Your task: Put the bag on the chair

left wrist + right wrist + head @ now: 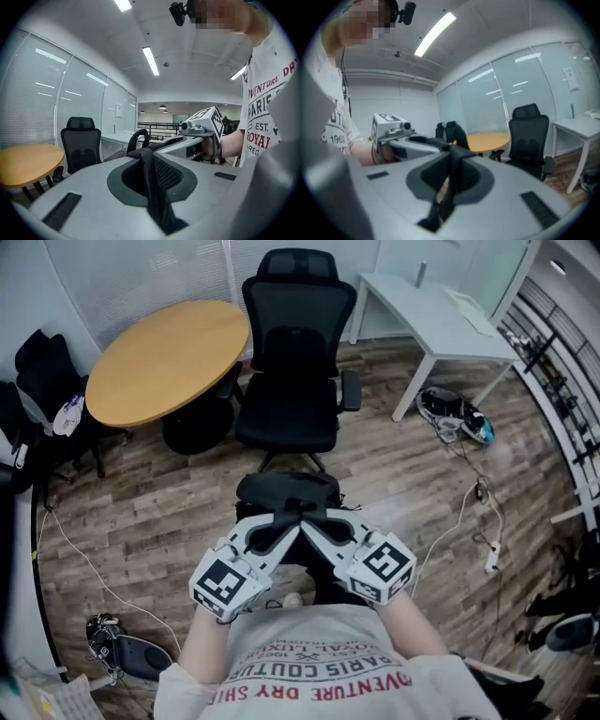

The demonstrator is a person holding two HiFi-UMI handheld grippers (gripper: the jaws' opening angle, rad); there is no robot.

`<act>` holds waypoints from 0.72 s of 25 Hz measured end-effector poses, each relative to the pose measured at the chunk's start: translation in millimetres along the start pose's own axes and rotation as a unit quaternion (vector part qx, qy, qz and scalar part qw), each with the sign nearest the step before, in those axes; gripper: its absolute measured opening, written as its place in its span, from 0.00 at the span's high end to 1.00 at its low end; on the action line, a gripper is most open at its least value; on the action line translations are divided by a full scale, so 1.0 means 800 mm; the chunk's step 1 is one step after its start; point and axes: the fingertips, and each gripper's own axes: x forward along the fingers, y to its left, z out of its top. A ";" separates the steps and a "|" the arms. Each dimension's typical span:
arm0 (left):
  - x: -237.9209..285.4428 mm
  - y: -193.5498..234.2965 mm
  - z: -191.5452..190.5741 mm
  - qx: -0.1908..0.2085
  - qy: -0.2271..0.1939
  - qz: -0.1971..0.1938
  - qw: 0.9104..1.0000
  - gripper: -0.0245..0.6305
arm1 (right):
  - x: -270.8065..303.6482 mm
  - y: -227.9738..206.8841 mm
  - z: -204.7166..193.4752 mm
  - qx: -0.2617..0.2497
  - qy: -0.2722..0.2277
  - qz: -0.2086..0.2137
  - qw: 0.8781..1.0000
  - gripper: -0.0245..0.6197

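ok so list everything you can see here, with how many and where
bag: one, black, held by both grippers, in front of the office chair
office chair: one, black, centre, seat bare
round table: one, wood-coloured, left of the office chair
desk: one, white, upper right
spare chairs: count unclear, black, far left
power strip: one, white, on the floor at right
floor: brown planks, under everything
left gripper: one, grey, shut on the bag's strap
right gripper: one, grey, shut on the bag's strap
shirt: one, white with red print, bottom edge
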 end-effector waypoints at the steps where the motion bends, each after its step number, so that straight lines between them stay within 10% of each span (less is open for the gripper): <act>1: 0.007 0.013 0.000 0.002 0.001 0.006 1.000 0.88 | 0.008 -0.012 0.001 0.000 0.001 0.005 1.000 0.89; 18: 0.198 0.202 0.025 -0.067 -0.017 0.091 0.993 0.88 | 0.091 -0.258 0.042 -0.055 0.041 0.101 0.993 0.89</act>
